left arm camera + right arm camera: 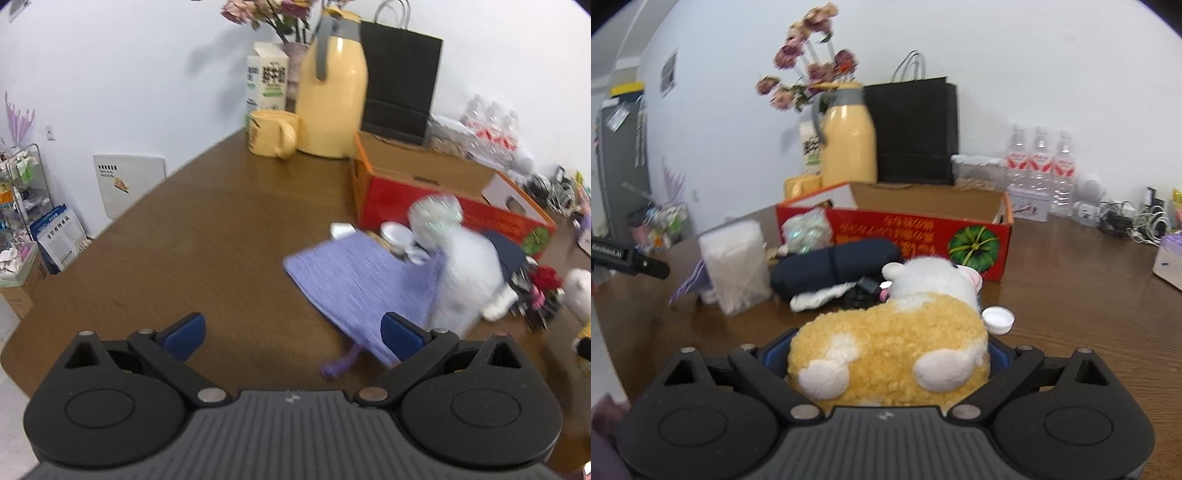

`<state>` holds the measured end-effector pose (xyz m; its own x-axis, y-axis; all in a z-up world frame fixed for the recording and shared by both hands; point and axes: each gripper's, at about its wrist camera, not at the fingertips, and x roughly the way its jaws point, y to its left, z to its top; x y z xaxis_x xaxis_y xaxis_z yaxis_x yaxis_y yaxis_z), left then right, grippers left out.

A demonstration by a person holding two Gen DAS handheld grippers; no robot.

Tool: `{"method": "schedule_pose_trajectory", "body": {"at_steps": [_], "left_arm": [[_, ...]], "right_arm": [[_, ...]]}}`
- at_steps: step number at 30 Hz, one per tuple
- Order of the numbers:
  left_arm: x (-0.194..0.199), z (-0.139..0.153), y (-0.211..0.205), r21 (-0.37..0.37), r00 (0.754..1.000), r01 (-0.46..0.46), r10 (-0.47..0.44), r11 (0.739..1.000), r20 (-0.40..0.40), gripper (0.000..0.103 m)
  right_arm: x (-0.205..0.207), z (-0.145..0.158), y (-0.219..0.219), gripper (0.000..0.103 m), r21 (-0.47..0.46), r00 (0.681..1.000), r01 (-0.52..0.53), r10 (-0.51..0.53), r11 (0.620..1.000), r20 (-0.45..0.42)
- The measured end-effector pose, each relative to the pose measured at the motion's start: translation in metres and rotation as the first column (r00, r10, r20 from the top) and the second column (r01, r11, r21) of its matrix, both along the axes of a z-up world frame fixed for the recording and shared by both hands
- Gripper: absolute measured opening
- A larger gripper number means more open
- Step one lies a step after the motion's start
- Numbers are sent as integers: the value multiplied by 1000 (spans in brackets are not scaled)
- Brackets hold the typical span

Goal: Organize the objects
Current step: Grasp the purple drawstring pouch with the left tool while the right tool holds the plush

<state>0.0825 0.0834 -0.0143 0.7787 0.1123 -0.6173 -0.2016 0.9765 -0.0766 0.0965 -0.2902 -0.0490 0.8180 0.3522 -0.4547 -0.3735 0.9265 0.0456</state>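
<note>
A yellow and white plush toy [894,350] lies on the brown table [1071,314] and fills my right gripper [886,354]. Both blue pads hug its flanks, so the jaws stand wide but shut on it. The same toy shows at the right edge of the left wrist view as a plush toy [580,291]. My left gripper [293,328] hovers open over the table with nothing between its fingers. A purple cloth pouch [354,277] lies just ahead of its right finger. Beside the pouch stands a clear plastic box [465,280], blurred.
A red cardboard box [923,232] stands open behind the clutter. Before it lie a dark blue case [834,266], a shiny ball [807,229] and a white cap [997,319]. A yellow jug [332,92], mug [273,133], black bag [402,74] and bottles [1038,166] line the wall.
</note>
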Motion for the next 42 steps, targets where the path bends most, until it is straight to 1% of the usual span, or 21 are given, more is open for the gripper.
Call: {"method": "schedule_pose_trajectory", "body": {"at_steps": [3, 7, 10, 14, 17, 18, 19, 22, 24, 25, 26, 27, 28, 29, 30, 32, 35, 37, 42], "left_arm": [[17, 3, 9, 5, 1000, -3, 3, 1000, 17, 103], [44, 0, 11, 24, 1000, 13, -13, 1000, -1, 103], [66, -9, 9, 11, 999, 45, -45, 999, -23, 103], [85, -23, 6, -19, 997, 78, -79, 997, -17, 103], [95, -34, 4, -37, 993, 106, -107, 994, -45, 103], [97, -36, 3, -31, 992, 112, -113, 993, -54, 103], [97, -38, 0, -8, 992, 121, -121, 993, -42, 103], [95, -40, -2, 6, 991, 130, -130, 991, -41, 103], [94, -41, -5, 20, 991, 132, -131, 991, -40, 100], [93, -41, -7, 30, 990, 136, -135, 990, -36, 92], [91, -40, -9, 40, 990, 142, -141, 989, -29, 80], [89, -39, -11, 48, 990, 144, -143, 988, -21, 75], [87, -39, -12, 50, 990, 141, -140, 989, -18, 67], [86, -38, -12, 51, 990, 138, -138, 989, -14, 57], [85, -37, -13, 52, 991, 137, -137, 989, -10, 51], [82, -36, -14, 48, 989, 147, -147, 988, -4, 35], [78, -35, -17, 58, 987, 163, -164, 985, 1, 21], [75, -34, -17, 47, 985, 173, -173, 984, 9, 14], [66, -19, -11, 27, 986, 159, -160, 987, 47, 13]], "right_arm": [[7, 4, 4, 96, 4, 999, 36, -36, 999, 7], [19, 6, 13, 96, 7, 998, 61, -61, 998, 7], [27, 7, 20, 96, 5, 997, 71, -71, 997, 8], [35, 8, 25, 96, 9, 997, 80, -80, 997, 8], [40, 8, 25, 96, 15, 996, 91, -91, 996, 5], [41, 8, 25, 96, 16, 995, 96, -97, 995, 4], [41, 7, 24, 97, 16, 995, 99, -99, 995, 3], [44, 6, 24, 97, 17, 994, 107, -107, 994, -4], [46, 5, 23, 97, 20, 994, 111, -111, 994, -7], [47, 4, 23, 97, 24, 994, 112, -112, 993, -7], [47, 4, 23, 97, 26, 994, 114, -113, 993, -7], [47, 4, 23, 97, 27, 993, 114, -114, 993, -7], [47, 4, 23, 97, 28, 993, 115, -115, 993, -6], [47, 4, 23, 97, 30, 993, 115, -115, 993, -6], [47, 4, 22, 97, 31, 993, 116, -116, 993, -6], [47, 3, 22, 97, 33, 993, 118, -117, 993, -7], [46, 3, 23, 97, 35, 993, 115, -115, 993, -10], [44, 3, 23, 97, 38, 994, 112, -112, 993, -9], [41, 4, 25, 97, 44, 995, 103, -103, 994, -4]]}}
